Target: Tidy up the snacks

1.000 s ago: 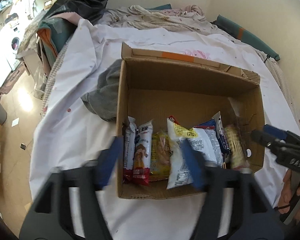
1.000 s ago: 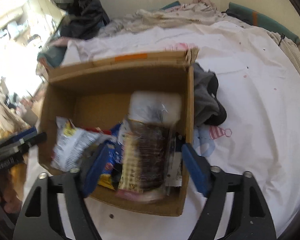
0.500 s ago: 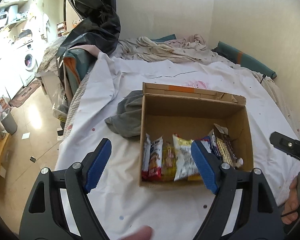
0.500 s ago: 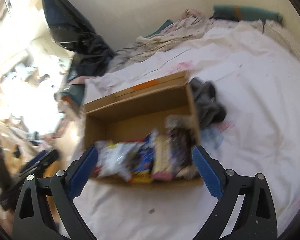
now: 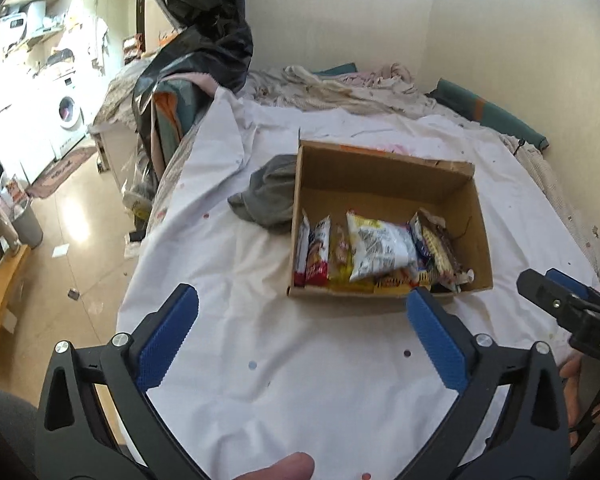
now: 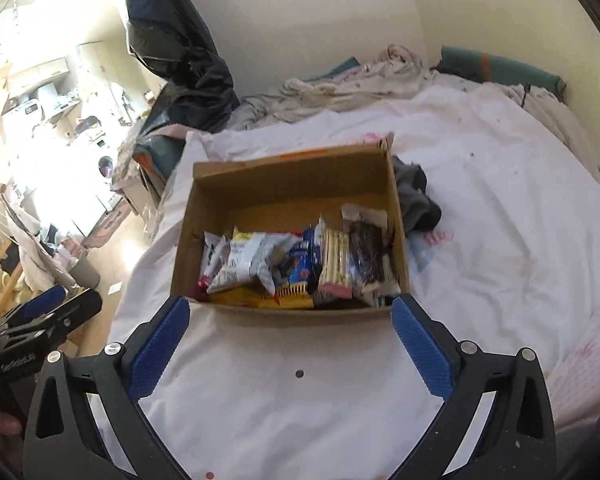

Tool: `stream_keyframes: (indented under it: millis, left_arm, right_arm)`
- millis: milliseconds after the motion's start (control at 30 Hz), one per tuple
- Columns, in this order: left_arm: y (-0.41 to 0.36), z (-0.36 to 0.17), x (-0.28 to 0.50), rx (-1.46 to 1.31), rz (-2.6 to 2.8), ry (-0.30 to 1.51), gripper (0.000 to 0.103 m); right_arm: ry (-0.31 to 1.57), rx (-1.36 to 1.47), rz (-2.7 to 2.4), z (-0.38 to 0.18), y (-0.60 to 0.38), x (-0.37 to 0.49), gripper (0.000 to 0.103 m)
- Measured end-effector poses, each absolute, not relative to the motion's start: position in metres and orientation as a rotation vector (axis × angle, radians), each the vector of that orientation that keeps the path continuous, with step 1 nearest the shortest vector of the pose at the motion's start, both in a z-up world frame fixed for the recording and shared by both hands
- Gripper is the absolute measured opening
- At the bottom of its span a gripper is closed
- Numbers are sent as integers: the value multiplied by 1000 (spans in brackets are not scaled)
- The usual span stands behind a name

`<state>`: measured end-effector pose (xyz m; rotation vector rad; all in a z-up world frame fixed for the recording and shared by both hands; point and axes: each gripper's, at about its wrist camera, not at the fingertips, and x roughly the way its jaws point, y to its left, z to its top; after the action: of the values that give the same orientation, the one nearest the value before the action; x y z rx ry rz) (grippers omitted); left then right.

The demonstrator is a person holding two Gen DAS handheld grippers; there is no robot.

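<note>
An open cardboard box (image 5: 384, 184) (image 6: 288, 184) sits on a white bedsheet. Several snack packets stand in a row along its near side: a white bag (image 5: 376, 248) (image 6: 244, 260), a red-and-white packet (image 5: 318, 252), a blue packet (image 6: 300, 264), a wafer pack (image 6: 334, 260) and a dark chocolate pack (image 6: 366, 256). My left gripper (image 5: 300, 332) is open and empty, held back above the sheet in front of the box. My right gripper (image 6: 290, 340) is open and empty, also in front of the box. Each gripper shows at the edge of the other's view.
A grey garment (image 5: 270, 196) (image 6: 416, 200) lies against the box's side. Crumpled bedding (image 5: 340, 88) lies by the far wall. A black bag pile (image 5: 204, 32) stands at the bed's far left corner. The bed edge drops to the floor (image 5: 60, 240) on the left.
Both grippers have pulled back and up from the box, which now looks smaller and farther. The right gripper has let go of the chocolate pack, now standing in the box.
</note>
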<state>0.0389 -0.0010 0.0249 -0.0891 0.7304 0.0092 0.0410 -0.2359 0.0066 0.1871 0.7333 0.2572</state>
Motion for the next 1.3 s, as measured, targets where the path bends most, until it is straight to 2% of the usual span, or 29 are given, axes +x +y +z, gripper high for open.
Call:
stream_keyframes:
  millis: [267,1300]
  left_arm:
    - [0,15,46,-104,36,741,103]
    - [-8,13,48,-106,-20,745,103]
  right_arm:
    - [764,129,231,-8,-222,50,103]
    - [743,132,202,-4,-225,48,103]
